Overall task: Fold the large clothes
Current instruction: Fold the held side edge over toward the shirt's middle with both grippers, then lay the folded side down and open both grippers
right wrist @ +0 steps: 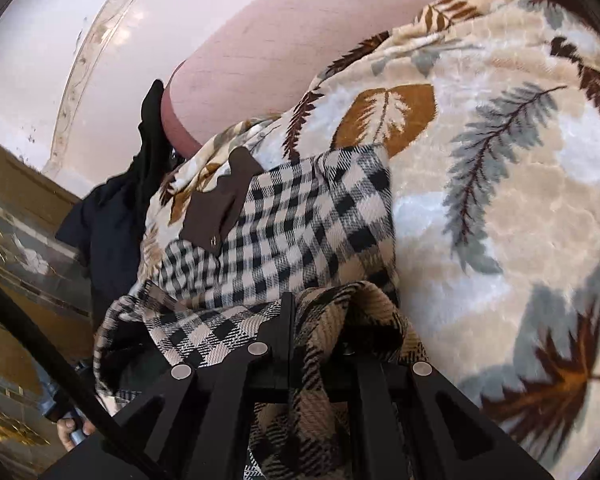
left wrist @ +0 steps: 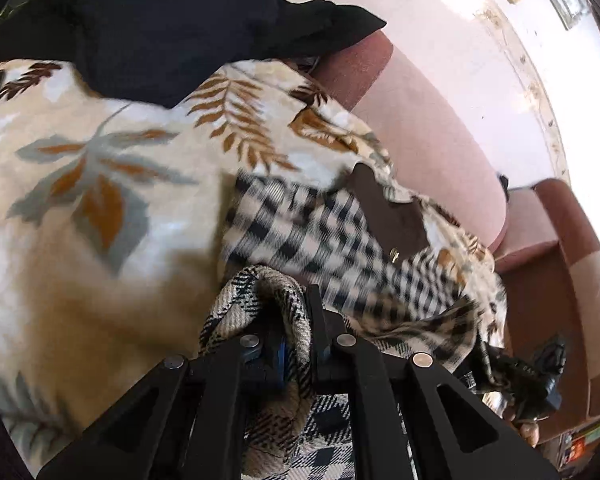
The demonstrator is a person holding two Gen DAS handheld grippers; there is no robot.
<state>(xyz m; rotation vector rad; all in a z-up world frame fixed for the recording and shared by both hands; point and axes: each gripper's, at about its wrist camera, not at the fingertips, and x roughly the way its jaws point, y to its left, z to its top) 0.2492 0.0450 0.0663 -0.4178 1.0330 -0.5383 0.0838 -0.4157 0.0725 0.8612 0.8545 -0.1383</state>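
left hand-held gripper (left wrist: 296, 304) clamps checked garment (left wrist: 300, 236) | right hand-held gripper (right wrist: 332, 312) likewise | cloth spans between them, trailing ahead over leaf-print blanket (left wrist: 100, 168); both equally near

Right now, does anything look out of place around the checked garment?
Nothing damaged or spilled. The checked garment hangs bunched from both shut grippers, left and right, over the leaf blanket. Dark clothes lie heaped on the blanket's far end.

garment (right wrist: 300, 216) on blanket (right wrist: 500, 184), sofa (right wrist: 284, 40) behind
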